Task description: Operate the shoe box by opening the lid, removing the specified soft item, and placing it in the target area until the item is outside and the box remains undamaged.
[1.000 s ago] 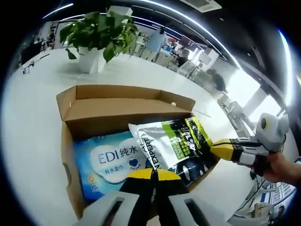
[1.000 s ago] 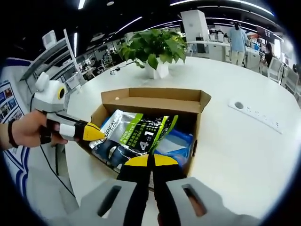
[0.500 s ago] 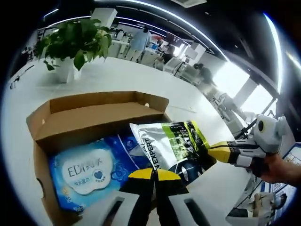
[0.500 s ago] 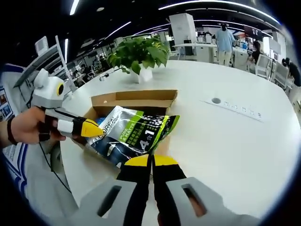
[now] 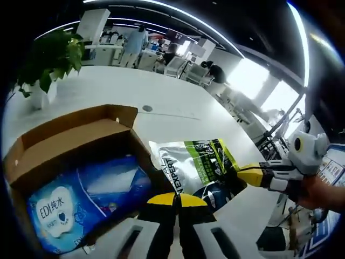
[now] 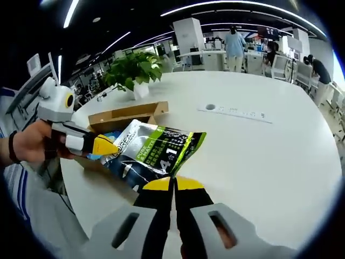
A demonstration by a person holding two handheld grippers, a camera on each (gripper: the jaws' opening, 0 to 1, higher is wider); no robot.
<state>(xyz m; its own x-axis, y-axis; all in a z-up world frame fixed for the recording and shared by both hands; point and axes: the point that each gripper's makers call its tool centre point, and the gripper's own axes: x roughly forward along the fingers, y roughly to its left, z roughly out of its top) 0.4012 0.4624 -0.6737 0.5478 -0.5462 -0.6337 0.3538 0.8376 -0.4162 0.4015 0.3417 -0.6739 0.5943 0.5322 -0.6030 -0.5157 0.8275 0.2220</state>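
Now we hold the pouch (image 5: 197, 167) above the table (image 6: 269, 156), beside the open box (image 5: 64, 140): left gripper (image 5: 176, 200) and right gripper (image 6: 173, 185) both pinch its edges; wipes (image 5: 64, 202) lie inside.

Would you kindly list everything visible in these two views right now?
Pouch: one, silver, green and black, held up between both grippers, above the table beside the box.
Box: one, brown cardboard, open, on the table.
Wipes pack: one, blue and white, lying inside the box.
Plant: one, green in a white pot, on the table behind the box.
Table: one, white.
Socket strip: one, white, set in the table top.
People: several, far off at desks, small and unclear.
Left gripper: yellow-tipped, shut on the pouch's edge.
Right gripper: yellow-tipped, shut on the pouch's opposite edge.
Hand: one on each gripper.
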